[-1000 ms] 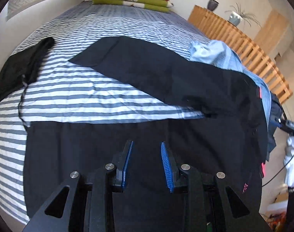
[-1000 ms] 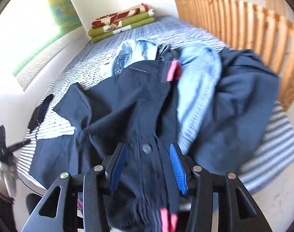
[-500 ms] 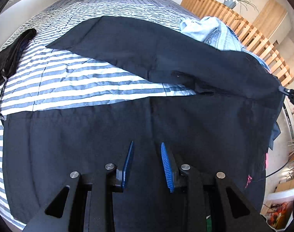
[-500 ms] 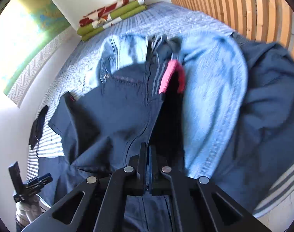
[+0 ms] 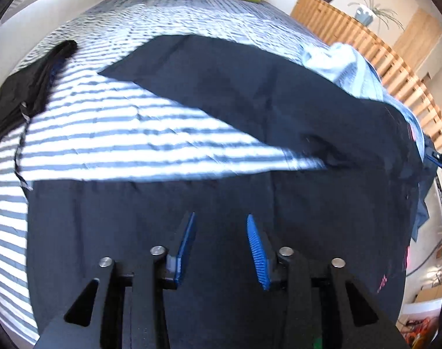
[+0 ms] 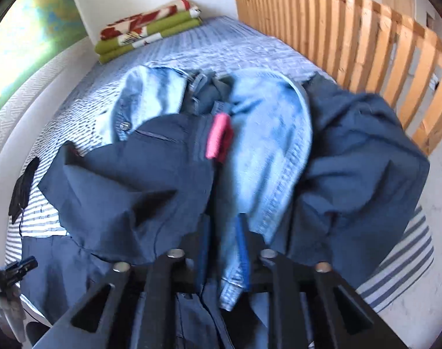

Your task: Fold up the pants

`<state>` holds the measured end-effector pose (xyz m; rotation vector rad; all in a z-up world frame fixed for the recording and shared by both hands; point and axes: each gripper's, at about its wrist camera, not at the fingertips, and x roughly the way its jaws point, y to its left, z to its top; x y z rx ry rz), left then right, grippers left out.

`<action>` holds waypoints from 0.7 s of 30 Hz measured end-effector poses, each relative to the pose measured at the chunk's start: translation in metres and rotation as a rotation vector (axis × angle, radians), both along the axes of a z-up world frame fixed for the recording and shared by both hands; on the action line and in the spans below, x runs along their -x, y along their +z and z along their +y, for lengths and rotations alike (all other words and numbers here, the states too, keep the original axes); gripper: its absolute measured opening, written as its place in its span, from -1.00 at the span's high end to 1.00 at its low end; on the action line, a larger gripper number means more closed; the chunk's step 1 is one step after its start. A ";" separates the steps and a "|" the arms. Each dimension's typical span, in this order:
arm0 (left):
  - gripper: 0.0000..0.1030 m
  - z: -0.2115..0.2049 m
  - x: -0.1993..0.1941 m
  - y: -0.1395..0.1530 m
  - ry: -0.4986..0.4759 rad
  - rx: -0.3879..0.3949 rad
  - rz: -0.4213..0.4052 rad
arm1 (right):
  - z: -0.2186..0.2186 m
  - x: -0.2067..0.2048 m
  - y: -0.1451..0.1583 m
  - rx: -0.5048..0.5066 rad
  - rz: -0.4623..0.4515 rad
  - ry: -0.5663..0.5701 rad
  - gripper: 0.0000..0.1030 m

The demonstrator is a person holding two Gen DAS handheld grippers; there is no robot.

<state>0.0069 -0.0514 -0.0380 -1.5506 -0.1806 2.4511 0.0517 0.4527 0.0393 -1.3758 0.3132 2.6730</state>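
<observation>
Right tongs [image 6: 224, 226] just reopened; dark pants [image 6: 128, 180] hide one fingertip.

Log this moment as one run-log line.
stage: pre-fold | left gripper: fingers open over dark navy fabric pants | right gripper: fingers around light blue denim jeans, grip unclear

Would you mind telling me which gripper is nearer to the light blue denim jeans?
Right. The right gripper has the light blue denim jeans between its jaws; the left gripper hovers over dark navy pants, jeans far beyond.
</observation>
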 end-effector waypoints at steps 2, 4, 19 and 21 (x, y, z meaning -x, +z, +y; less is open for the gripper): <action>-0.03 -0.014 0.015 0.012 0.027 0.019 0.026 | -0.008 0.009 0.007 -0.032 0.024 0.027 0.15; -0.07 -0.029 0.036 0.025 0.059 0.029 0.048 | -0.011 0.023 0.008 -0.035 0.023 0.036 0.10; -0.36 -0.072 0.217 -0.005 0.243 0.004 -0.013 | 0.043 0.106 -0.011 0.107 -0.052 0.011 0.02; -0.36 -0.071 0.228 -0.025 0.260 0.021 -0.034 | 0.043 0.110 -0.013 0.109 -0.058 0.006 0.50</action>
